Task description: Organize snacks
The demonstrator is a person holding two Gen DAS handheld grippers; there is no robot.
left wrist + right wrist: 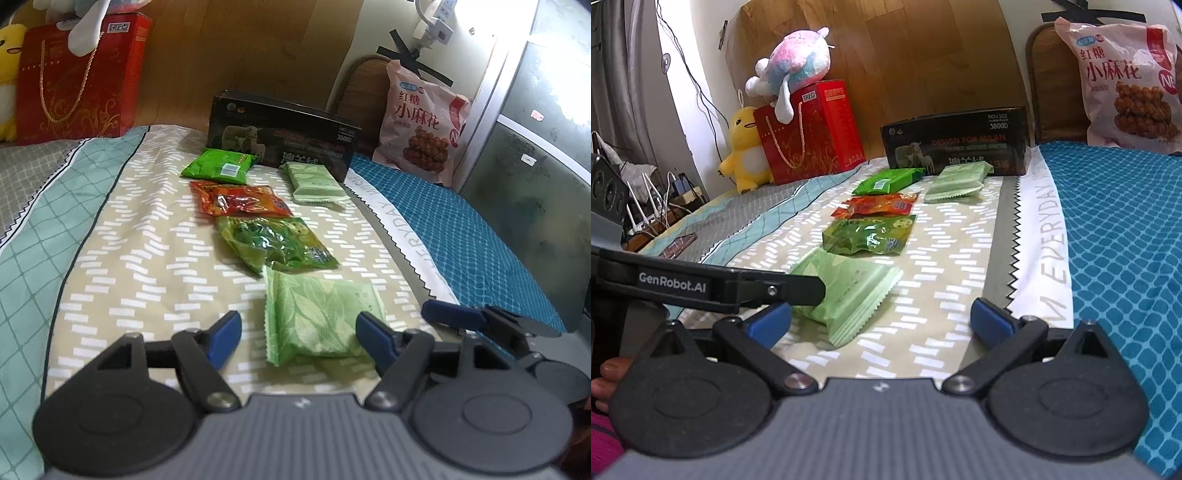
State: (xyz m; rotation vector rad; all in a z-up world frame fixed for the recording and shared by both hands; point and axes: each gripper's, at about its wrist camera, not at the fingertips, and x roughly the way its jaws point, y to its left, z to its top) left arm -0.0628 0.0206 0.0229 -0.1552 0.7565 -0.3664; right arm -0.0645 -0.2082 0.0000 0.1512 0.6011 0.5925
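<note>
I count five small snack packets on the bedspread: two pale green leaf-print packets, the near one (321,321) and the far one (316,182); one bright green packet (219,166); one red-orange packet (240,199); one clear green packet (277,243). Behind them I see one black box (284,136), one big pink snack bag (421,122) and one red gift bag (81,77). I count two plush toys, a yellow one (744,147) and a pink-and-blue one (794,62). My grippers number two.
</note>
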